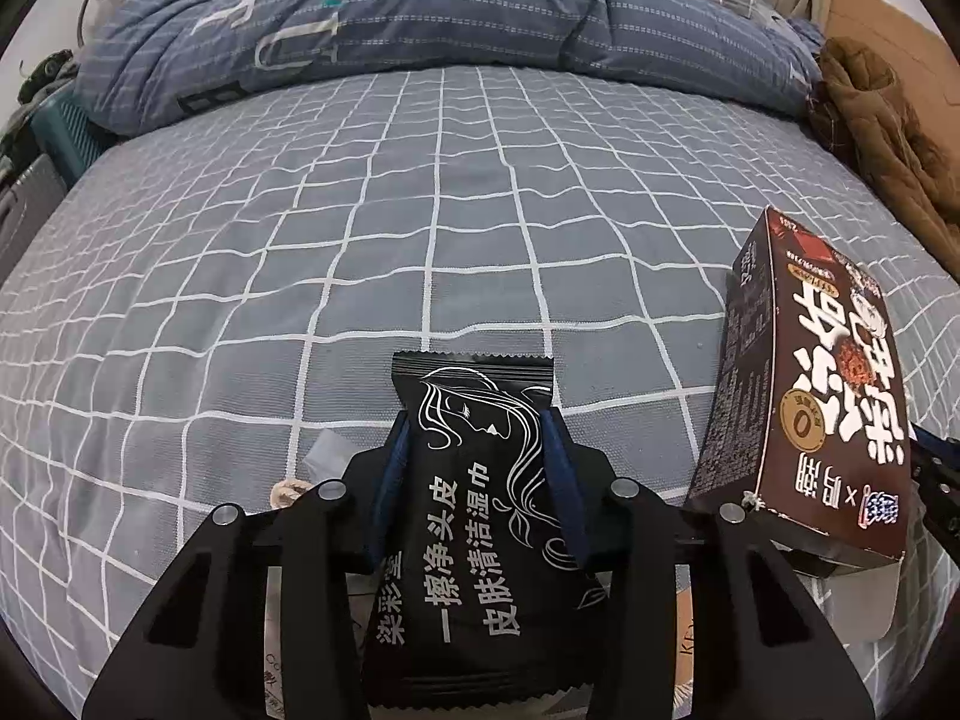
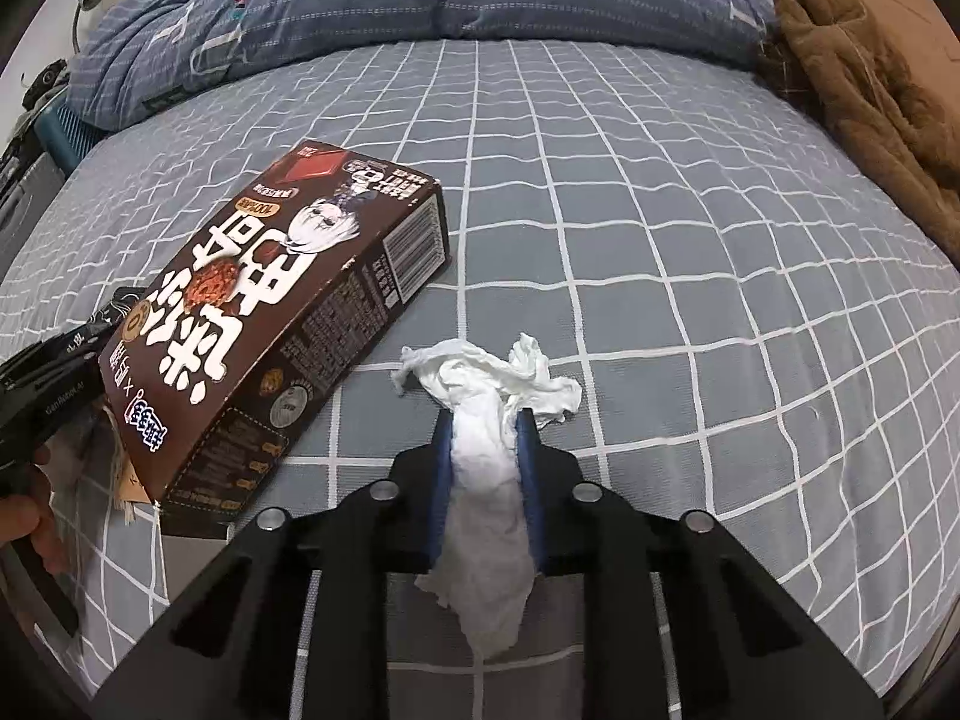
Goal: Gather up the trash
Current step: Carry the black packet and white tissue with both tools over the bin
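On the grey checked bed sheet [image 1: 420,210] lies a black wipe packet [image 1: 474,480] with white lettering and a line drawing. My left gripper [image 1: 477,429] is shut on it, a blue pad pressed against each long side. A crumpled white tissue [image 2: 492,396] lies on the sheet in the right wrist view, and my right gripper [image 2: 485,420] is shut on its middle. Between the two sits a dark brown snack box [image 2: 282,324], tilted, its near end raised; it also shows at the right of the left wrist view as the snack box [image 1: 804,396].
A folded blue striped quilt [image 1: 420,18] runs across the head of the bed. A brown fleece garment [image 2: 870,96] is heaped at the right edge. Small paper scraps [image 1: 324,456] lie left of my left gripper. A hand [image 2: 30,528] holds the other gripper at far left.
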Tool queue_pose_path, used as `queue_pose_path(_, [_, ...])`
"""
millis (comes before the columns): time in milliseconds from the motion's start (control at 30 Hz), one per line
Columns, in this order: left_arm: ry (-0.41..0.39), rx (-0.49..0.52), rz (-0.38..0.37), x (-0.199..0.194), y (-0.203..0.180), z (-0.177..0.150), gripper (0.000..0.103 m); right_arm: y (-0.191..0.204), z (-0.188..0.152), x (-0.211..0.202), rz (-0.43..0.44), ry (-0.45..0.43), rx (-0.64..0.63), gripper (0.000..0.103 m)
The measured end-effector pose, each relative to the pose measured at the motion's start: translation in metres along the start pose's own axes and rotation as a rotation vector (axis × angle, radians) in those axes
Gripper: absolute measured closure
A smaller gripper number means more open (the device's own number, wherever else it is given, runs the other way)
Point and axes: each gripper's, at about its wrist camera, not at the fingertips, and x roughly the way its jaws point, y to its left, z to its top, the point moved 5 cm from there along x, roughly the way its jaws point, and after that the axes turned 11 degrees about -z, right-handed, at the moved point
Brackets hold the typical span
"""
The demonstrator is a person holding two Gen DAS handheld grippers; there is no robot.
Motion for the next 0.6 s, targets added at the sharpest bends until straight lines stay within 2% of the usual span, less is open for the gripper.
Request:
queue_pose_path(367, [-0.066, -0.025, -0.03, -0.036, -0.002, 0.012, 0.061, -0.005, 0.012, -0.026, 0.017, -0.074, 0.026, 0.088])
queue_pose_path(600, [-0.091, -0.029, -0.038, -0.059, -0.01, 0.006, 0.061, -0.003, 0.015, -0.047, 0.019, -0.123, 0.019, 0.088])
